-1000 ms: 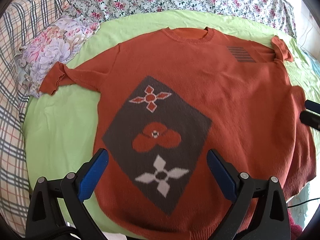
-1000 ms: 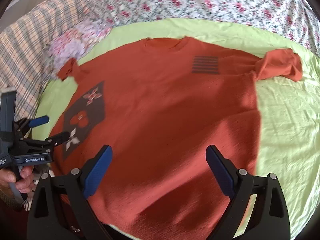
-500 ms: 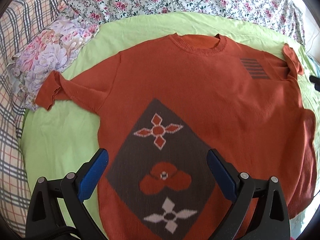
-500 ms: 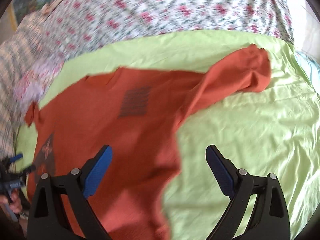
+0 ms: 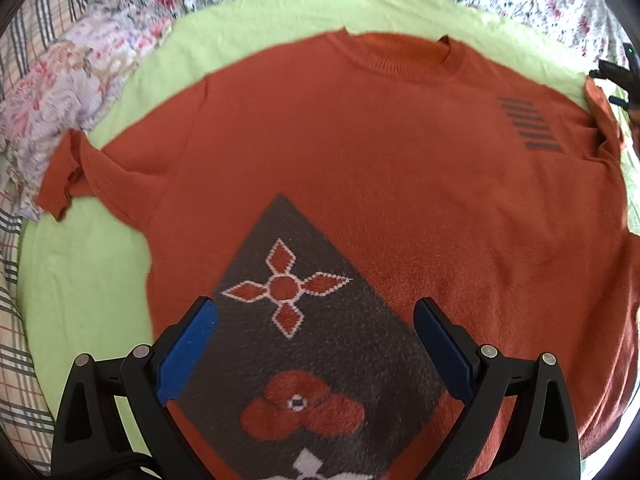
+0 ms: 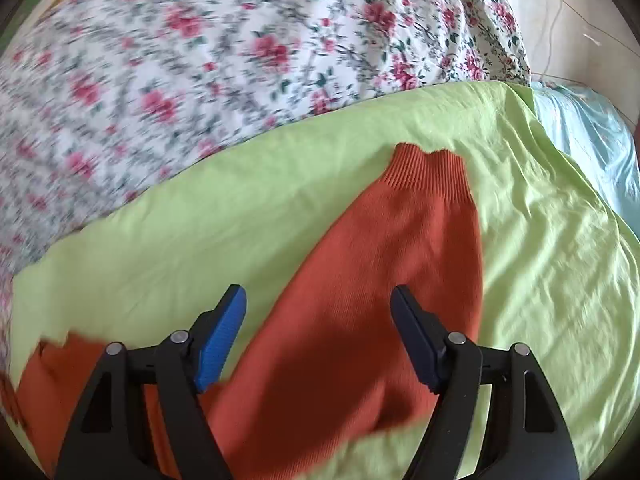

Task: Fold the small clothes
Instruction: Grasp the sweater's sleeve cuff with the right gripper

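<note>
An orange knit sweater (image 5: 360, 168) lies flat, front up, on a light green sheet (image 5: 80, 280). It has a grey diamond patch (image 5: 312, 340) with flower motifs and grey stripes (image 5: 528, 122) near one shoulder. My left gripper (image 5: 316, 320) is open above the patch, holding nothing. Its left sleeve (image 5: 76, 176) is bunched at the far left. My right gripper (image 6: 318, 304) is open above the right sleeve (image 6: 380, 280), whose ribbed cuff (image 6: 428, 172) points away. The right gripper also shows at the left wrist view's right edge (image 5: 616, 76).
A floral quilt (image 6: 200, 40) lies behind the green sheet. A pale floral pillow (image 5: 60, 92) and plaid bedding (image 5: 16, 360) sit at the left. A light blue cloth (image 6: 592, 132) lies at the bed's right edge.
My left gripper moved forward over the sweater toward the collar. My right gripper swung right and forward from the sweater's body to above the right sleeve. Both stayed open.
</note>
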Tool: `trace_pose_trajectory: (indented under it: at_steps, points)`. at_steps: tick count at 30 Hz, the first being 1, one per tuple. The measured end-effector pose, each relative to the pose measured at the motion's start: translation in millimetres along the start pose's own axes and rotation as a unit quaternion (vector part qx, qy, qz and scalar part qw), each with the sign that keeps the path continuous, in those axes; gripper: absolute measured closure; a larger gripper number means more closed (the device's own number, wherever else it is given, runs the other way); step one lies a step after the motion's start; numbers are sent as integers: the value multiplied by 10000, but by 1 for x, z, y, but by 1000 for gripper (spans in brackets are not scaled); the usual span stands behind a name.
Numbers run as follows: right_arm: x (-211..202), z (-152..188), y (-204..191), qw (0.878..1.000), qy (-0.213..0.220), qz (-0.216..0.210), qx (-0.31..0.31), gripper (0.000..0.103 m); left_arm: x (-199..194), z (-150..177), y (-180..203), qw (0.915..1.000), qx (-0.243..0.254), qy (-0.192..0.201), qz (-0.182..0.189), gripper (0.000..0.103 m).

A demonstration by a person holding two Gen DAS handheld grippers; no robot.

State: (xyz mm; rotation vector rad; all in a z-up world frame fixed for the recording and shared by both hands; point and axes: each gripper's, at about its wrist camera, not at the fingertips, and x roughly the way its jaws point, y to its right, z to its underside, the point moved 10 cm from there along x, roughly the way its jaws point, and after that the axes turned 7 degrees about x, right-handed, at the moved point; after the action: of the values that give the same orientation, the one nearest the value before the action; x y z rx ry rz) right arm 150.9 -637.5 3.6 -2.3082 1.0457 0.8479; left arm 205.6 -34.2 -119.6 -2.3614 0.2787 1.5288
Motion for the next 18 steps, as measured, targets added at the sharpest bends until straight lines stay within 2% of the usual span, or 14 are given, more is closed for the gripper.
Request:
trace_pose_trajectory:
  at_steps: [4,7,9,11,15,18]
  points:
    - [55,-16,10,9989,-165,384,193,37,7,-5,4,9999,-36,-73,58,4]
    - [75,-17,21,9976,-271,571,292,52,9,-9,5,9999,-69,-26,117,4]
    - [69,-16,24,9976,-201,586,301,67,10,-9,6,9999,-60,-17,121,4]
    - [60,-13,17,9987,-188,386,272,98,10,-8,8,9998,-61,-24,180,4]
    - [14,11,-26,9987,-209,-460,54,98,4,-4,8,9996,-96,69,263,4]
    - [-31,42,-77,9923,-273,-1176,-259,98,-6,0,5,9992,-176,188,317,4]
